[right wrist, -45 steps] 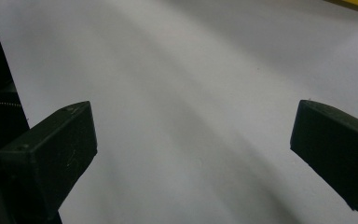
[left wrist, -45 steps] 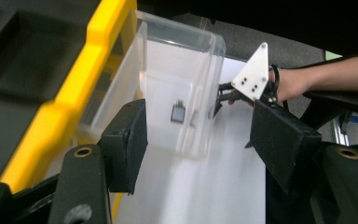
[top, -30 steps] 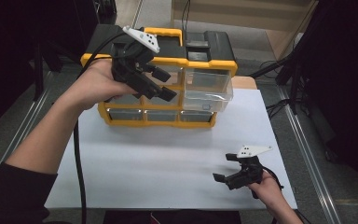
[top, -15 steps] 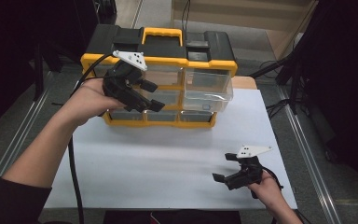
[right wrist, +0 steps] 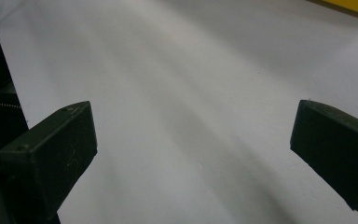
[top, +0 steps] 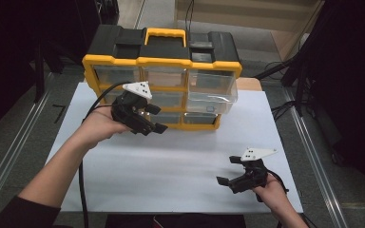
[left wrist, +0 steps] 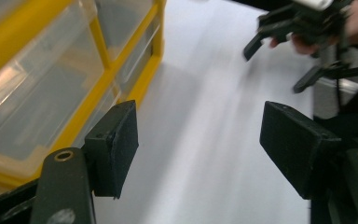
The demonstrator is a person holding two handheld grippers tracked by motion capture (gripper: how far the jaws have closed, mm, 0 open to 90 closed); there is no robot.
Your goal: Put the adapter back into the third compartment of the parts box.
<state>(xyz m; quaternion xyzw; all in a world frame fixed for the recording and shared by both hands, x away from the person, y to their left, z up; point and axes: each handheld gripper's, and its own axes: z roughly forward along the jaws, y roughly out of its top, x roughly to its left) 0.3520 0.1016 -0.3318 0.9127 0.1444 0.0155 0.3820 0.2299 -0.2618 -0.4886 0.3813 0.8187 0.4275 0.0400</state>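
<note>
A yellow and black drawer cabinet (top: 123, 61) with clear drawers stands at the back of the white table (top: 180, 156). Its middle-right drawer (top: 212, 90) is pulled out and sticks forward. My left gripper (top: 157, 118) hovers in front of the lower left drawers, open, with nothing between its pads (left wrist: 114, 144). In the left gripper view the cabinet's yellow frame (left wrist: 100, 44) lies just left of my left gripper (left wrist: 196, 149). My right gripper (top: 226, 171) rests low near the table's front right, open and empty; its own view has my right gripper (right wrist: 193, 154) over bare white tabletop.
Metal rails run along both sides of the table on the floor. A wooden shelf and dark cables stand behind the cabinet. The left gripper's cable (top: 81, 175) trails down along the forearm. The right gripper (left wrist: 289, 28) appears far off in the left gripper view.
My left gripper has dropped from the cabinet's top level down to the front of its lower drawers, staying open. The right gripper has not moved.
</note>
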